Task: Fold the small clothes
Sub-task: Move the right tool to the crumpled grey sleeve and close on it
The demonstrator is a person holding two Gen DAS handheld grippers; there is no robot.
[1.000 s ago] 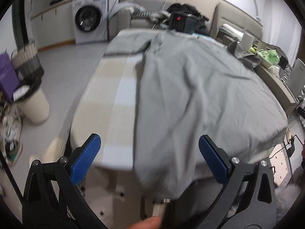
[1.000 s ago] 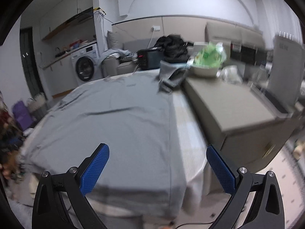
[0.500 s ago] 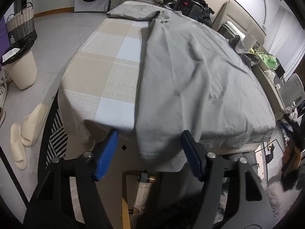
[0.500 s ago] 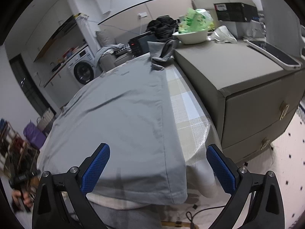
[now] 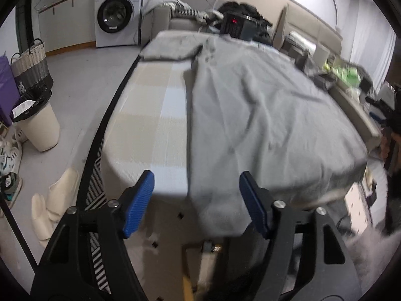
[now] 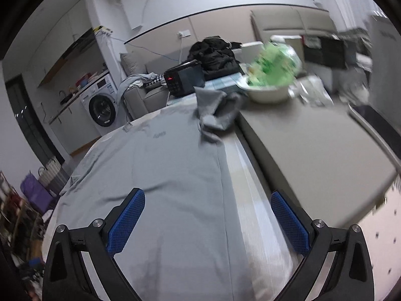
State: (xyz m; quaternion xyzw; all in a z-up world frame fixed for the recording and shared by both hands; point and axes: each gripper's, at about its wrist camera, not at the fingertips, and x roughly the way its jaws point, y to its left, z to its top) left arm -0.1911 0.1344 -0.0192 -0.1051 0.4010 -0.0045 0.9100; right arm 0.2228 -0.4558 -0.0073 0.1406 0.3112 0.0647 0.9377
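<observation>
While one grey shirt (image 5: 250,115) drapes the table (image 5: 150,115) | left tongs (image 5: 196,203) opening, empty | right tongs (image 6: 208,223) released

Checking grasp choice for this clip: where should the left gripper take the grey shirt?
The left gripper, jaws opening and empty, best takes the shirt by its hem corner, coming from the table's near edge: that corner hangs free over it.

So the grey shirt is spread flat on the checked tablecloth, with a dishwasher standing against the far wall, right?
Not quite: the appliance is a washing machine, not a dishwasher, as the left wrist view shows. The grey shirt is spread flat on the checked tablecloth.
</observation>
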